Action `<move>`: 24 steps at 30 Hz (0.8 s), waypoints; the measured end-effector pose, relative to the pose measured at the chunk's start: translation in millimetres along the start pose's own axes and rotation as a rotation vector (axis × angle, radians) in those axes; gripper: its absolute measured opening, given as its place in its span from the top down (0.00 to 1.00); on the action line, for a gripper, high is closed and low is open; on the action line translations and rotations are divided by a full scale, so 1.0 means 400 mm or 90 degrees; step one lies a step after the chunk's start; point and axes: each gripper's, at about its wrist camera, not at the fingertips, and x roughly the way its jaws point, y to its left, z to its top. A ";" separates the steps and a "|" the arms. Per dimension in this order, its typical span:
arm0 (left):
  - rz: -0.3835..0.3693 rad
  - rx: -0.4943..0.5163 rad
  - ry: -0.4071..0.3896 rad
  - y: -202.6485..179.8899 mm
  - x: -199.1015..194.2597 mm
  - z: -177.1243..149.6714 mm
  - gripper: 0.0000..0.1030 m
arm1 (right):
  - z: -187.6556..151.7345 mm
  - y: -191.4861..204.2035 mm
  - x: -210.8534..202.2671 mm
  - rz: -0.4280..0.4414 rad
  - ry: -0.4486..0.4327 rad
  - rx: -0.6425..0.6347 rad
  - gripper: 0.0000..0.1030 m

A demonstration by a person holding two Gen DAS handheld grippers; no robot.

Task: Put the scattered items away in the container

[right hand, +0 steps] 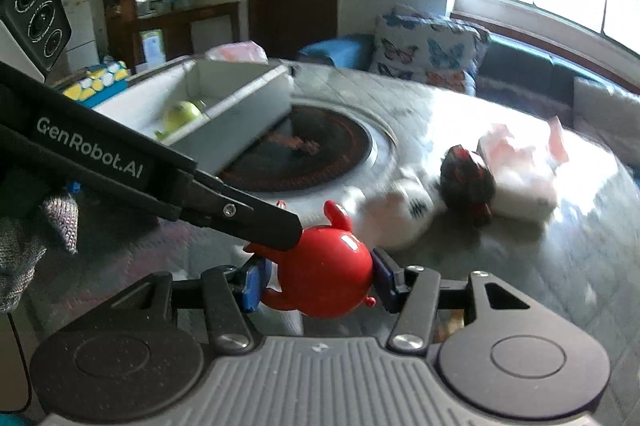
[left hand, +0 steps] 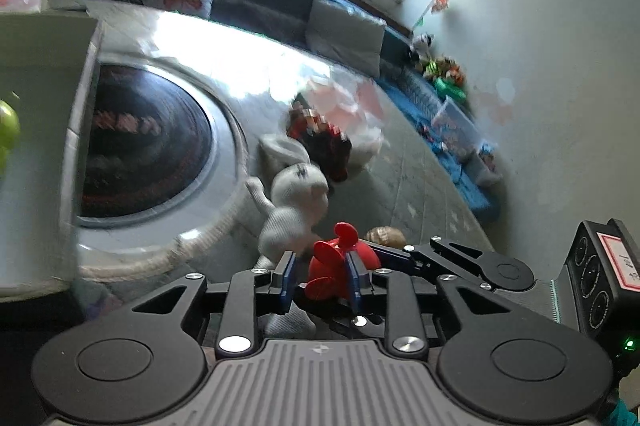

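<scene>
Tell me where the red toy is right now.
The red toy sits between both grippers' blue pads, right gripper and left gripper, just in front of the white plush rabbit on the table.

Lettering "GenRobot.AI", white on black, along the arm of the left gripper (right hand: pixel 276 246) crossing the right wrist view; red-bordered label (left hand: pixel 622 260) on camera module, left wrist view, characters too blurred to read.

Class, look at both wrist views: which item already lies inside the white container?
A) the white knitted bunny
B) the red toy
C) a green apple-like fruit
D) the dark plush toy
C: the green apple-like fruit lies inside the white container, while the red toy sits between both grippers' pads.
</scene>
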 end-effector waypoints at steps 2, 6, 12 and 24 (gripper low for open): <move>0.010 -0.003 -0.023 0.013 -0.040 0.010 0.73 | 0.030 0.022 0.003 0.013 -0.012 -0.017 0.47; 0.038 -0.009 -0.072 0.052 -0.121 0.029 0.73 | 0.103 0.084 0.022 0.043 -0.038 -0.059 0.47; 0.094 -0.036 -0.131 0.140 -0.236 0.054 0.73 | 0.208 0.192 0.079 0.098 -0.067 -0.113 0.47; 0.158 -0.136 -0.130 0.334 -0.291 0.064 0.73 | 0.297 0.347 0.265 0.183 0.001 -0.149 0.47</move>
